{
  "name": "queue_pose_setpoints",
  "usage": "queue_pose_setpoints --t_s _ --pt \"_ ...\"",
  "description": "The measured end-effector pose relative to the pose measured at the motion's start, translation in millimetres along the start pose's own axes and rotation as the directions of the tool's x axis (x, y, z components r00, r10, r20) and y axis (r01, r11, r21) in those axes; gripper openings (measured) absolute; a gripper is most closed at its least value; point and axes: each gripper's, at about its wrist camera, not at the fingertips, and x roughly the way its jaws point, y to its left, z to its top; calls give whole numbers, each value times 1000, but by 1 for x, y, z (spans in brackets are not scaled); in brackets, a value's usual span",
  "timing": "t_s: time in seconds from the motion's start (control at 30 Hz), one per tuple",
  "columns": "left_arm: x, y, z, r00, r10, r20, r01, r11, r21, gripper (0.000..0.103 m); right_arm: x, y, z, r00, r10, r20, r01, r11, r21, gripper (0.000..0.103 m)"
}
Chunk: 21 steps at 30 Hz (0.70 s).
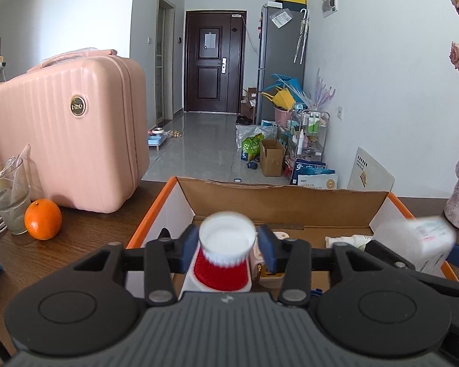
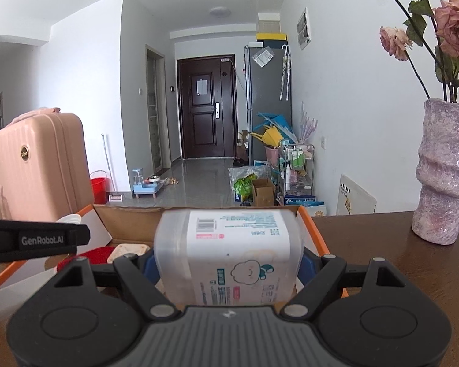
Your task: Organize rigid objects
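Observation:
My left gripper [image 1: 228,246] is shut on a white bottle with a white cap and red label [image 1: 226,250], held over the open cardboard box with orange edges [image 1: 278,197]. My right gripper [image 2: 226,266] is shut on a clear plastic container with a white baby-print label [image 2: 229,253], held above the box's right side [image 2: 313,226]. That container also shows blurred in the left wrist view [image 1: 419,240]. Inside the box lie a small beige item [image 1: 269,275] and a white tube [image 1: 352,240]. The left gripper's arm shows in the right wrist view [image 2: 36,240].
A pink suitcase [image 1: 73,131] stands on the dark wooden table [image 1: 85,238] to the left, with an orange [image 1: 42,219] and a glass [image 1: 9,195] before it. A pink vase with dried roses [image 2: 443,171] stands at the right. A hallway lies beyond.

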Motion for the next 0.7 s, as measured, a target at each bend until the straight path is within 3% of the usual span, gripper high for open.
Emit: queue_pose_setpoints --t_s 0.03,0.07,0.17,0.7 --pt "-1 0 0 1000 10 1 -10 1000 -3 78 1 -1 0 1000 -8 -6 8 1000 1 89" --pt "-2 1 -1 1000 23 9 -23 1000 -6 90 0 -1 0 1000 -15 -4 15 1000 4 93" --pt "-4 2 0 999 33 19 -32 999 -18 99 -1 -3 0 1000 -31 5 31 999 16 101" --pt "-9 4 1 999 33 31 -32 999 -21 103 -1 -5 2 999 -39 5 39 999 12 103"
